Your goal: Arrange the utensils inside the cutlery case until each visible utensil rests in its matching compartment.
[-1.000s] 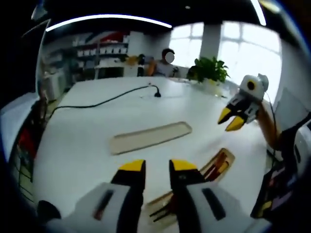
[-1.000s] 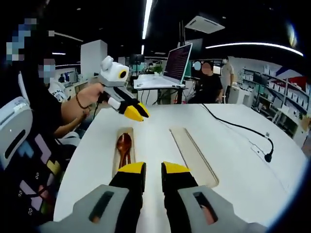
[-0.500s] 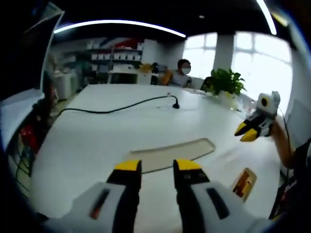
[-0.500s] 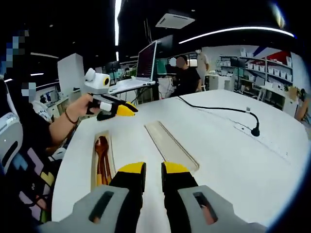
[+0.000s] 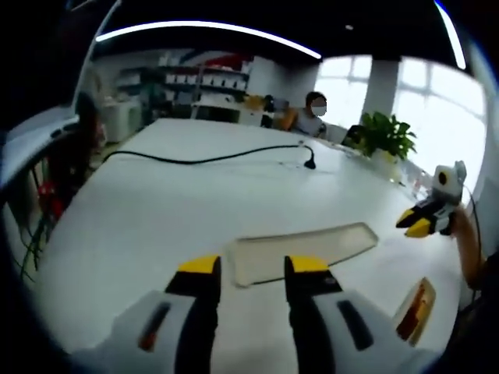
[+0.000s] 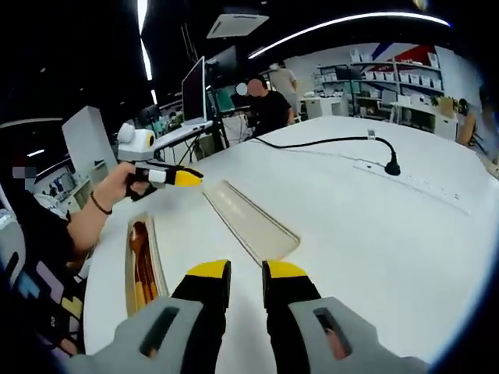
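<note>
You held both the left gripper (image 5: pixel 249 269) and right gripper (image 6: pixel 245 274) narrowly parted and empty above the white table (image 6: pixel 374 226), the long beige cutlery case (image 6: pixel 144 265) with its apparently wooden utensils (image 6: pixel 139 261) lying near left beside the pale tray lid (image 6: pixel 248 220), so your next move called for reaching into it.

Bright white table, dark ceiling, strong fisheye bend

Windows (image 5: pixel 437 86) glare; ceiling light strips (image 6: pixel 343 23) glow; the left gripper view is softly blurred, edges smeared in both views.
</note>
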